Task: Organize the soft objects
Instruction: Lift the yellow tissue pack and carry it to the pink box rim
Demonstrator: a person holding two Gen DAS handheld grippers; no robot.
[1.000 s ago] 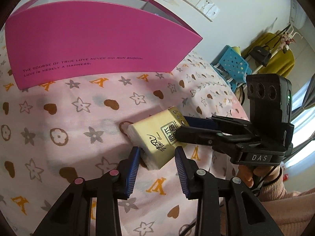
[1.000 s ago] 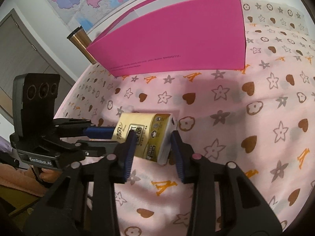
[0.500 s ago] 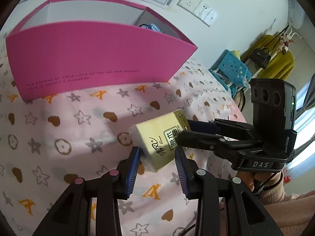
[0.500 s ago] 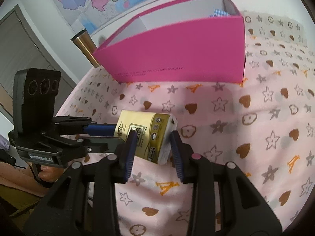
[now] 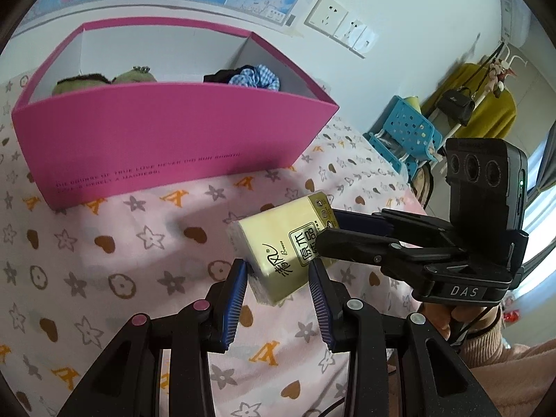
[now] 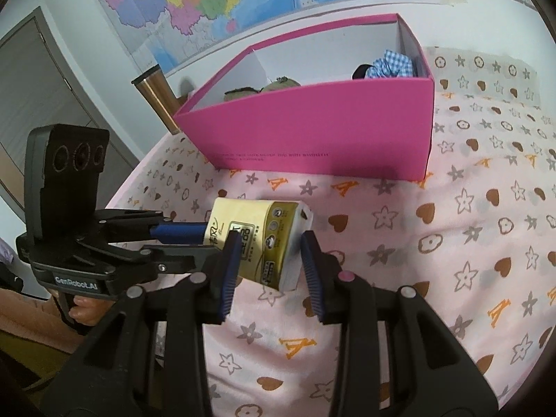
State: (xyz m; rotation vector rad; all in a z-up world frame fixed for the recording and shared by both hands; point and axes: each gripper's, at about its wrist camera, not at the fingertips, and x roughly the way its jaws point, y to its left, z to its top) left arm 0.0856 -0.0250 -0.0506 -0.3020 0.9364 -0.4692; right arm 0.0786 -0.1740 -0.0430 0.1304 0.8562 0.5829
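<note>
Low in the centre of both wrist views, the tissue pack [image 5: 281, 253] hangs clear above the pink patterned cloth [image 5: 104, 260], pinched from two sides at once: the left gripper [image 5: 278, 279] nips its near end and the right gripper [image 6: 269, 255] clamps its other end. By its look the pack is light and squashy, with a slick film wrap, so a hold across the short faces seems safest; squeezing harder would likely just dent it. Toward the upper part of each frame, the pink box [image 5: 166, 146] stands with its top open, plush toys [image 5: 104, 81] at one end and a checked cloth [image 5: 257, 74] at the other. Between them lies bare room, though the tall front wall must be cleared.
</note>
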